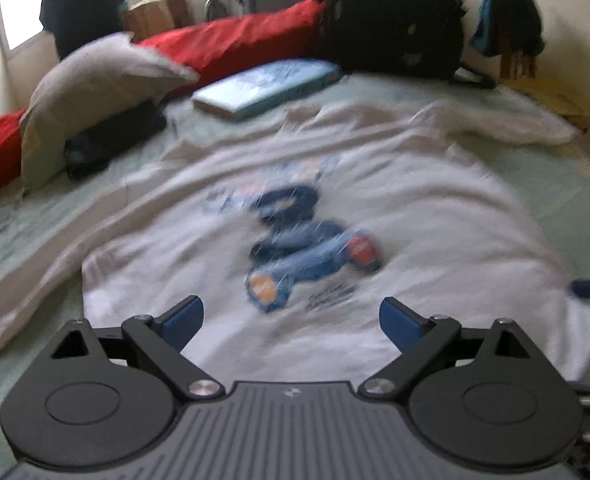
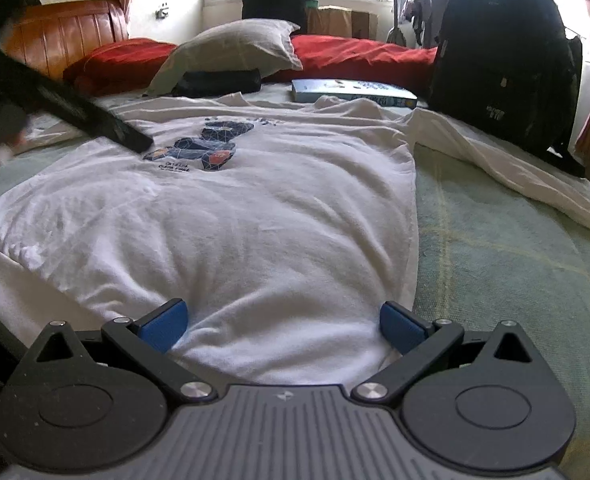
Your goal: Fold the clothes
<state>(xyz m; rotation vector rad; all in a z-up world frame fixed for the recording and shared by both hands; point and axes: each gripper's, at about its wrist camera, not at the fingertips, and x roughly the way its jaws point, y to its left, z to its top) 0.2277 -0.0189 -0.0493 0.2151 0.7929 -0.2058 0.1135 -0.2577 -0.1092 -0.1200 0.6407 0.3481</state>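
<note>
small print under shirt [image 2: 223, 216] graphic, unreadable

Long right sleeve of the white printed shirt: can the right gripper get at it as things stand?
Probably yes. The long white sleeve lies spread on the green bedspread, nothing on it. The right gripper is open over the shirt's hem; the black backpack stands behind the sleeve, not across the path.

- We see a grey pillow [image 2: 235, 50] leaning on the red bolster [image 2: 359, 56];
- a black pouch [image 2: 217, 82] under it;
- a blue book [image 2: 351, 90] beside a black backpack [image 2: 503, 60] on our green bedspread [image 2: 507, 248].
</note>
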